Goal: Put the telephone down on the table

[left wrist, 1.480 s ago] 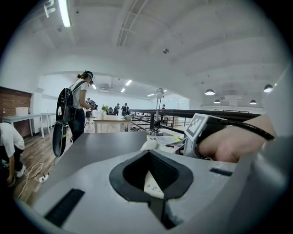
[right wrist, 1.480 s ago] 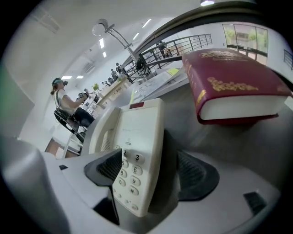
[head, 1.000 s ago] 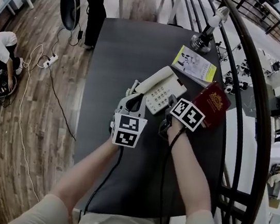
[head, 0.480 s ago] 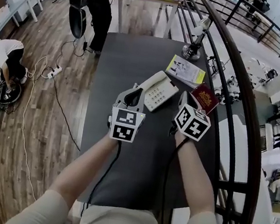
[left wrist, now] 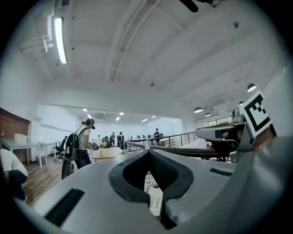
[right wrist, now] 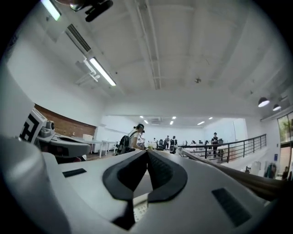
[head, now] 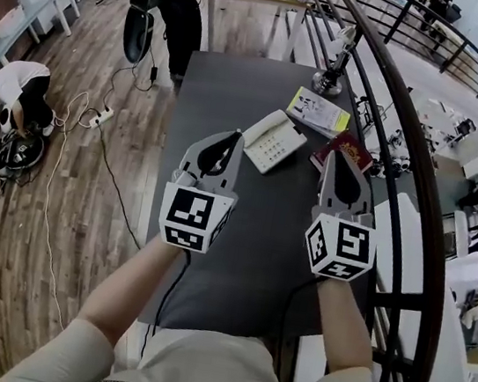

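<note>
The white telephone (head: 271, 140) lies on the dark table (head: 228, 86), its handset resting on the base, and nothing touches it. My left gripper (head: 232, 137) is held up above the table on the near left side of the telephone, jaws shut and empty. On the near right side, my right gripper (head: 336, 154) hangs level, also shut with nothing in it. In the left gripper view the fingertips meet at the left gripper (left wrist: 147, 149), and part of the telephone (left wrist: 154, 201) shows below them. In the right gripper view the right gripper (right wrist: 147, 151) is likewise shut, above the telephone (right wrist: 139, 208).
A yellow-edged booklet (head: 319, 111), a red book (head: 345, 146) and a desk lamp (head: 332, 75) sit on the table's far right. A curved black railing (head: 406, 175) runs along its right side. On the wooden floor at left, one person stands (head: 182, 8) and another crouches (head: 18, 90) beside cables.
Both grippers have risen and drawn back from the telephone toward me. The right gripper, which stood by the telephone and red book, has rolled upright and its jaws have shut.
</note>
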